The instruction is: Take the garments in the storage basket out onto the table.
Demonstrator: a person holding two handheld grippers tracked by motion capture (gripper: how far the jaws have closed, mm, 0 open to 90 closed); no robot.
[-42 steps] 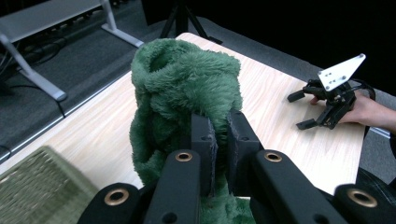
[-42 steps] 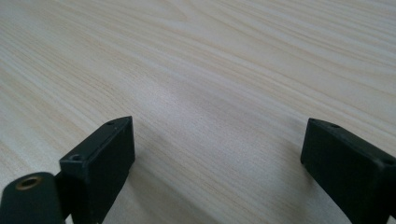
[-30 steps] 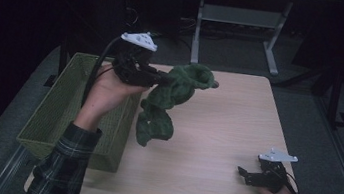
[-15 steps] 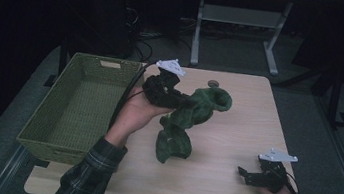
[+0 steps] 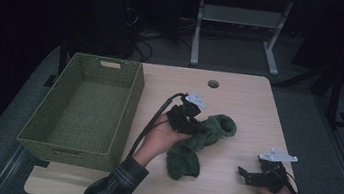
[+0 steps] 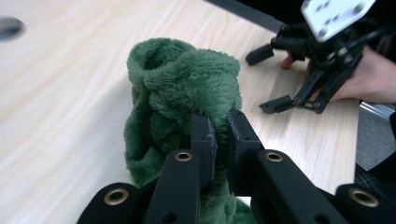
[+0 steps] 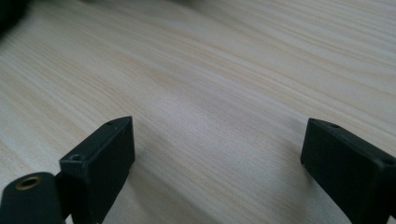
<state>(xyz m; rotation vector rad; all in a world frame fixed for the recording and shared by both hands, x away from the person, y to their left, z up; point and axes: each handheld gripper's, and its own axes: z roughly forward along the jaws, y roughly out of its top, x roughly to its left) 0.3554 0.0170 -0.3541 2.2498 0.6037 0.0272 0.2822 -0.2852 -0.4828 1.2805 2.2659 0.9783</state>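
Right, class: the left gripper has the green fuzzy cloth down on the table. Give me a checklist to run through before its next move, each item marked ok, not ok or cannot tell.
1. Left gripper shut on the green cloth: ok, pile pinched between the jaws.
2. Cloth resting on the table: ok, its lower fold lies on the wood.
3. Right gripper open and apart from the cloth: ok.
4. Basket free to take the cloth: ok, nothing lies in it.
5. Cloth is a single piece: cannot tell, it is bunched.
6. Cable free of the cloth: cannot tell.

My high view looks down over the tabletop (image 5: 240, 101); my close left-tongs view shares the right tongs (image 6: 275, 77).
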